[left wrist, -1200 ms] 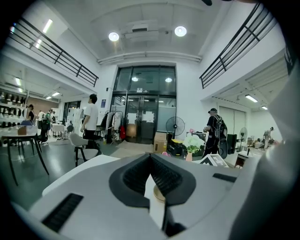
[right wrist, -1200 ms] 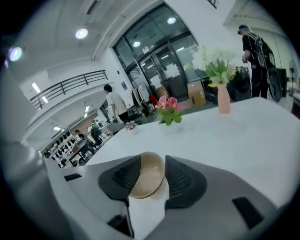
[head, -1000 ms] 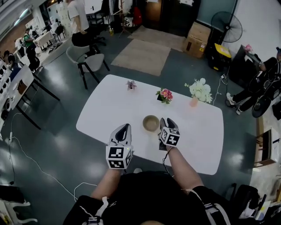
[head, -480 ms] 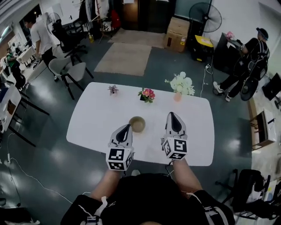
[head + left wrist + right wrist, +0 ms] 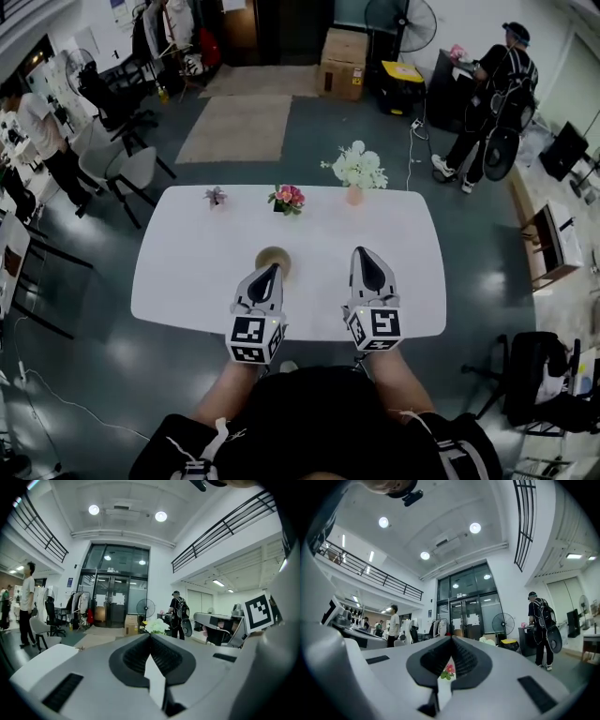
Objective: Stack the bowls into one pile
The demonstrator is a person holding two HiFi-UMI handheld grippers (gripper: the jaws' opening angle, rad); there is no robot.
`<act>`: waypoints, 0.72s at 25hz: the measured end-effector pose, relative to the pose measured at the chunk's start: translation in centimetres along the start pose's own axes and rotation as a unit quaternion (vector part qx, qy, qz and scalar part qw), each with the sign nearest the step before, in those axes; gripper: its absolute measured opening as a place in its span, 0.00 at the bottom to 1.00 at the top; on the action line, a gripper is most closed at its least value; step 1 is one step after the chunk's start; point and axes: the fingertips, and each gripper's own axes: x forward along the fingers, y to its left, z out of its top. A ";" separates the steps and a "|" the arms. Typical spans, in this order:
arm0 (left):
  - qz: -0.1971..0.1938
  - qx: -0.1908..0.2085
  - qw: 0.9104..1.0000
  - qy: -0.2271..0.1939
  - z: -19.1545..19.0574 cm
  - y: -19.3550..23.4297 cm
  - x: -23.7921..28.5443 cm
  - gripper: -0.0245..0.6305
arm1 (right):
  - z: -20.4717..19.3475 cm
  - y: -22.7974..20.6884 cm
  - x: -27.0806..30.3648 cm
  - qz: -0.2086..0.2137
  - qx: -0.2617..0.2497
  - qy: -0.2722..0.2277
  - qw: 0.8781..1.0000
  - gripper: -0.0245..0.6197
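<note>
A tan bowl (image 5: pixel 272 255) sits on the white table (image 5: pixel 187 272) in the head view. From above it looks like one round shape, and I cannot tell how many bowls it holds. My left gripper (image 5: pixel 272 269) hovers just in front of it, its tip overlapping the bowl's near rim, jaws shut and empty. My right gripper (image 5: pixel 362 251) is held to the right of the bowl, well apart from it, also shut and empty. The left gripper (image 5: pixel 150 637) and the right gripper (image 5: pixel 451 639) both look level into the room with their jaws touching.
Along the table's far edge stand a small purple plant (image 5: pixel 216 196), a pink flower pot (image 5: pixel 287 198) and a white bouquet (image 5: pixel 355 171). Chairs (image 5: pixel 127 169) stand at the left. A person (image 5: pixel 492 84) is at the back right, near cardboard boxes (image 5: pixel 345 52).
My right gripper has drawn back from beside the bowl and now sits higher, off to its right. The left gripper has edged forward toward the bowl. The bowl stays on the table.
</note>
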 end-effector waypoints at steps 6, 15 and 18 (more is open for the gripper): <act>-0.007 0.004 1.000 -0.004 0.3 -0.6 0.2 0.06 | -0.1 -0.2 -0.4 -0.005 0.002 0.002 1.000 0.06; -0.002 0.004 1.000 -0.008 0.6 -0.3 -0.2 0.06 | 0.1 -0.1 -0.3 -0.011 0.009 -0.001 1.000 0.06; -0.001 0.005 1.000 -0.009 0.7 -0.4 -0.1 0.06 | 0.2 -0.1 -0.2 -0.009 0.009 -0.003 1.000 0.06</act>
